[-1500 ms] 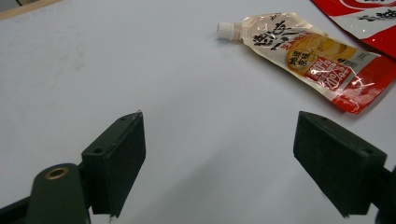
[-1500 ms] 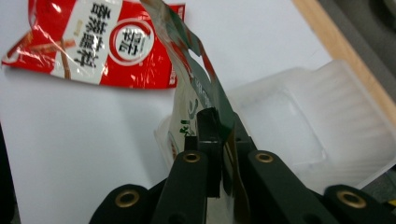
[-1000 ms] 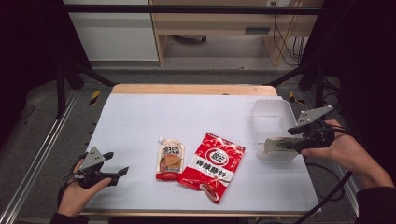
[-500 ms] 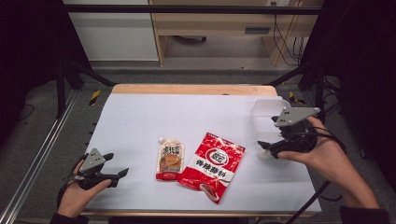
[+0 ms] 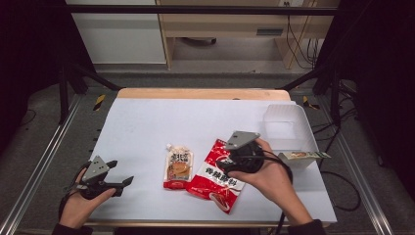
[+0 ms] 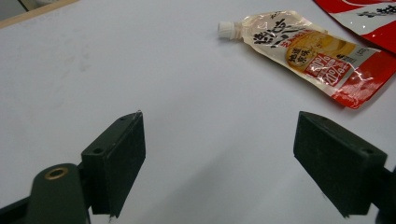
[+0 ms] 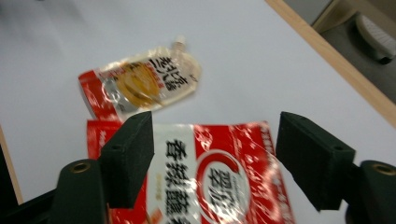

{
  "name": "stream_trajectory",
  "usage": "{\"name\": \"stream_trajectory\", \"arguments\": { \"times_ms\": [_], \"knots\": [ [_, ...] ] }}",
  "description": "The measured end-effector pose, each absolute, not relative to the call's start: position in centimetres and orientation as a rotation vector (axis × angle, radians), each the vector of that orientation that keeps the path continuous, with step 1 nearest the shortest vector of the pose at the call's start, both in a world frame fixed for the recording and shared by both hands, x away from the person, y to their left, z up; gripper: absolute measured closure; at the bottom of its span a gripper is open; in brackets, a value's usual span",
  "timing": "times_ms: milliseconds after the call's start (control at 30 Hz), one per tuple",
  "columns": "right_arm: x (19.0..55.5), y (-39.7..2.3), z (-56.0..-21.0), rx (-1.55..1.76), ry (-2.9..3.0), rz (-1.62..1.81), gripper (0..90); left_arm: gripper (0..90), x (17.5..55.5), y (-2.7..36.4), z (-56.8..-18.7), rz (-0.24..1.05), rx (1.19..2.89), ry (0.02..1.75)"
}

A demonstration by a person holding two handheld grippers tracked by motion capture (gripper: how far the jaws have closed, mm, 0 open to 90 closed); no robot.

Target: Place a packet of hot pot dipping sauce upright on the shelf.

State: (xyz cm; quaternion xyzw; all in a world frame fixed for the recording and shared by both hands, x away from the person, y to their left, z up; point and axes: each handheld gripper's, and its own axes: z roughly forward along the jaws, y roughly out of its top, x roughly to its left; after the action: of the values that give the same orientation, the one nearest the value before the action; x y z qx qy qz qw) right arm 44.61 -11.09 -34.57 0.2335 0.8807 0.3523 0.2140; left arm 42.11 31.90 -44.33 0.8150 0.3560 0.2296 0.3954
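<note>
The right claw (image 5: 226,159) hangs over the red seasoning packet (image 5: 215,174), which lies flat near the middle of the desk's (image 5: 147,122) front edge. Its jaws have just been closing a little yet stand apart, one on each side of the packet's top edge in the right gripper view, with nothing pressed between them. Just beside the packet, toward the left edge, lies a clear spouted sauce pouch (image 5: 178,167); the two touch or overlap at their lower corners. The left claw (image 5: 123,182) rests near the desk's front left corner, jaws wide and empty over bare surface. A clear plastic bin (image 5: 286,128) stands at the right edge, a small sachet (image 5: 303,156) by its front.
</note>
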Motion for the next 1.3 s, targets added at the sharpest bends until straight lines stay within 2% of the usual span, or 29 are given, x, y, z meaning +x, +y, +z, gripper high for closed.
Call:
{"name": "stream_trajectory", "arguments": {
  "times_ms": [200, 467, 633, 1067, 1300],
  "knots": [
    [46.6, -6.6, -36.0, 0.679, 2.457, 1.042, 37.4, 16.7, 42.3, 32.0, -44.4, 0.585, 2.062, 0.915],
    [48.3, -3.2, -38.1, 0.737, 2.426, 1.037, 39.4, 16.7, 41.9, 32.1, -44.3, 0.601, 2.052, 0.921],
    [48.8, -2.4, -39.0, 0.752, 2.445, 1.000, 40.1, 16.7, 41.7, 32.2, -44.2, 0.607, 2.053, 0.924],
    [51.6, -0.5, -40.8, 0.807, 2.480, 1.008, 54.4, 16.7, 41.7, 31.8, -44.3, 0.604, 2.067, 0.904],
    [53.6, -0.1, -42.6, 0.854, 2.492, 0.982, 58.6, 16.7, 42.3, 31.5, -44.4, 0.586, 2.074, 0.892]
  ]
}}
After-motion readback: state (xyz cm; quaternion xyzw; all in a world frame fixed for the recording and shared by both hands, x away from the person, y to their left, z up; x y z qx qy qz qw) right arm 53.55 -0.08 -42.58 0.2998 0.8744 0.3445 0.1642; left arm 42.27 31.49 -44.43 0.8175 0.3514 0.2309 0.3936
